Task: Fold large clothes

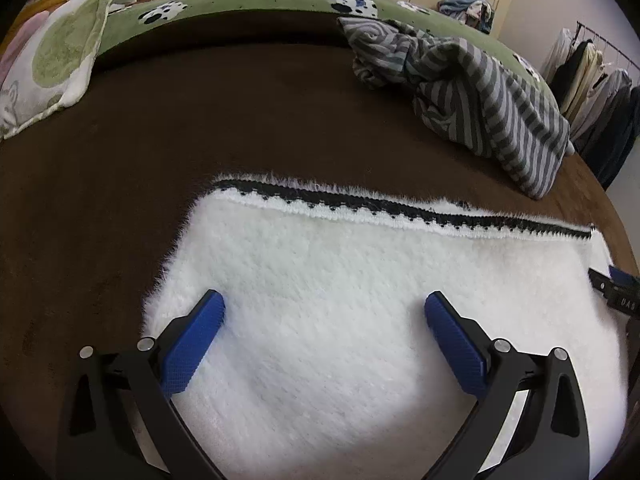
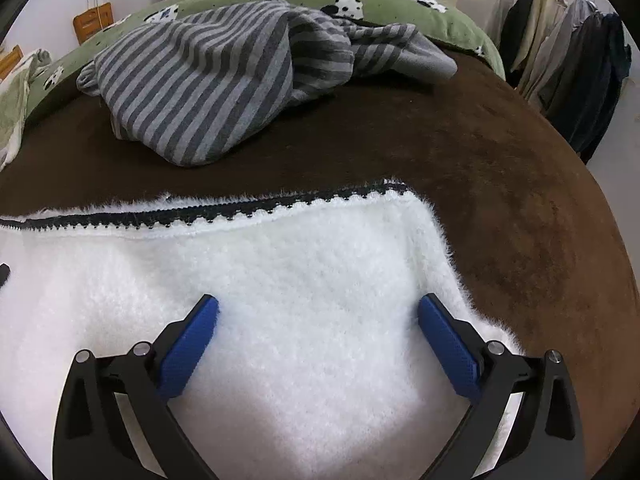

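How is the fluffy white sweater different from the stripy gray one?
The white sweater is fuzzy and plain with one black zigzag band; the striped garment is smooth with gray stripes all over. The white sweater lies spread flat; the striped garment sits crumpled in a heap. Both rest on the brown blanket.

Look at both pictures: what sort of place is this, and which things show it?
Most likely a bedroom at home: a bed with a brown blanket and green bedspread, a pillow, and a clothes rack along the wall.
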`<state>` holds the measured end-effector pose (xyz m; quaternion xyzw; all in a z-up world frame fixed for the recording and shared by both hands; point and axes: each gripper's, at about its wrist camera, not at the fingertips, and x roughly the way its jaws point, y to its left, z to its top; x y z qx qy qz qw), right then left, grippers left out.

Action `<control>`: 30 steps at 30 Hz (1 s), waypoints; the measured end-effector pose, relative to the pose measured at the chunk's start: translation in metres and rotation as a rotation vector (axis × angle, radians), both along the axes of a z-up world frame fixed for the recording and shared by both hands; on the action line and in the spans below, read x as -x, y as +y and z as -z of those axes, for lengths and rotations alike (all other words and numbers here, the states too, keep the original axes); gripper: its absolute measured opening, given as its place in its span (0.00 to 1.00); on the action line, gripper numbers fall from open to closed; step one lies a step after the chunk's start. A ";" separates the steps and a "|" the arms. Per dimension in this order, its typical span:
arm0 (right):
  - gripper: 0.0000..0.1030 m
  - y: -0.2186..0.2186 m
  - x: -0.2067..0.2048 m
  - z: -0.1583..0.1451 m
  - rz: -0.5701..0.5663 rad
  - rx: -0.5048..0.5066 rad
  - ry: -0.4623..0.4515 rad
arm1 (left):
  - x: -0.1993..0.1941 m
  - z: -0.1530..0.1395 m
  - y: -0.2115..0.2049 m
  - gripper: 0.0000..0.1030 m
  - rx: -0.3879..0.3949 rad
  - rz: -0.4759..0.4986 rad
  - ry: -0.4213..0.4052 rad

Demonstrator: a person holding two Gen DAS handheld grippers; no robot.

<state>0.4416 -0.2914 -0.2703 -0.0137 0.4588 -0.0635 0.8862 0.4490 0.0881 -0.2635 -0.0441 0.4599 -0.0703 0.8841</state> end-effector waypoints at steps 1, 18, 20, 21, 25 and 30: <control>0.94 0.000 0.000 0.000 0.001 0.001 -0.002 | 0.001 0.000 0.000 0.95 -0.003 -0.001 -0.003; 0.94 -0.009 0.025 -0.036 0.013 -0.101 -0.082 | 0.001 -0.007 -0.011 0.94 -0.078 -0.001 0.047; 0.94 -0.013 0.045 -0.051 0.033 -0.145 -0.116 | 0.008 -0.016 -0.015 0.94 -0.069 -0.012 0.065; 0.94 -0.014 0.054 -0.056 0.038 -0.158 -0.129 | 0.015 -0.023 -0.017 0.94 -0.038 -0.010 0.071; 0.94 -0.014 0.104 -0.078 0.023 -0.161 -0.174 | 0.053 -0.050 -0.031 0.94 0.067 0.004 0.038; 0.94 -0.019 0.157 -0.097 0.022 -0.164 -0.208 | 0.086 -0.056 -0.069 0.94 0.032 0.077 0.031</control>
